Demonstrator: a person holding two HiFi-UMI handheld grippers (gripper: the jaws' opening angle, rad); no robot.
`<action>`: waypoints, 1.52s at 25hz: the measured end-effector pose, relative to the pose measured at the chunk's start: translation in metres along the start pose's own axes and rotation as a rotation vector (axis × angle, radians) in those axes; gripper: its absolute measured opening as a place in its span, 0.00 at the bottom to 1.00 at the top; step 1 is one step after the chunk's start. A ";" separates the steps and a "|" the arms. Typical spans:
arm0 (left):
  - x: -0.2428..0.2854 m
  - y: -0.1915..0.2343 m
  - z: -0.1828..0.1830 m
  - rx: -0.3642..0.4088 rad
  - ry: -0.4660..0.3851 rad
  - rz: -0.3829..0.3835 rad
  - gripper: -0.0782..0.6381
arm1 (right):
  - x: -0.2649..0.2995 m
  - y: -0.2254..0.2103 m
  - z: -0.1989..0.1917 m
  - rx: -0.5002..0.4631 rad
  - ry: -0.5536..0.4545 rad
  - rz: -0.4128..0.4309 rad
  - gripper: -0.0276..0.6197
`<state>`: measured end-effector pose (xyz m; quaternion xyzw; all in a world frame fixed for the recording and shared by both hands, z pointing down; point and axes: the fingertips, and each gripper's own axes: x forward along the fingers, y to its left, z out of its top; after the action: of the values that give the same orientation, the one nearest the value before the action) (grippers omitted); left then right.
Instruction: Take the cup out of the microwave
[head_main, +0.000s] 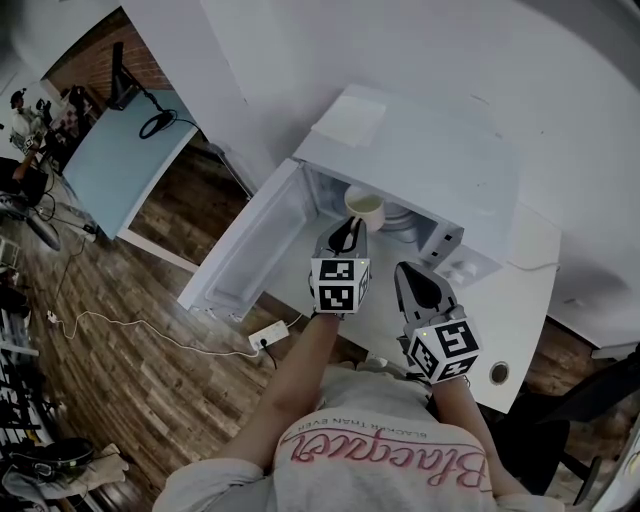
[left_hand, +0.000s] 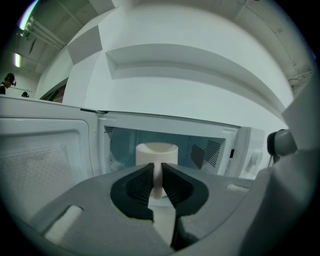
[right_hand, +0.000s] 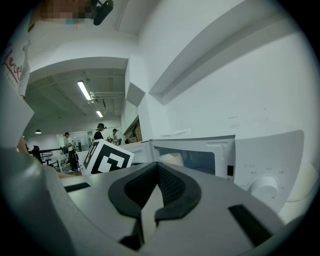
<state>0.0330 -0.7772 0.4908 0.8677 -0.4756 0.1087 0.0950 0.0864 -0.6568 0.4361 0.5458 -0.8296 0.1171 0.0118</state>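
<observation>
Now the left gripper (head_main: 348, 233) pinches the cup (head_main: 365, 208) by its wall, at the mouth of the microwave (head_main: 420, 150); the right gripper (head_main: 413, 274) is closed, empty. Such a thin grip may let the cup tilt or slip.

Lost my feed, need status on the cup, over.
Left gripper shut on cup. Right gripper shut, empty. Cup at microwave mouth, door open, nothing blocking.

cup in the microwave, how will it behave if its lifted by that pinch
The cup looks rigid, so it probably won't deform under the left gripper. Pinched narrowly on its near side, it may tilt away. It's open-topped and may hold something pale inside, so spilling seems possible.
</observation>
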 end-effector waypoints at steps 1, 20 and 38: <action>-0.002 0.000 0.000 0.000 0.000 -0.005 0.18 | 0.000 0.001 0.000 -0.001 -0.001 0.001 0.06; -0.059 0.011 0.020 0.035 -0.017 -0.092 0.18 | 0.009 0.021 0.017 -0.020 -0.041 0.010 0.06; -0.108 0.004 0.039 0.069 -0.054 -0.112 0.18 | 0.005 0.035 0.030 -0.033 -0.105 0.034 0.06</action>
<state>-0.0230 -0.7029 0.4233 0.8983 -0.4248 0.0961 0.0581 0.0562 -0.6547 0.4011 0.5369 -0.8399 0.0747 -0.0246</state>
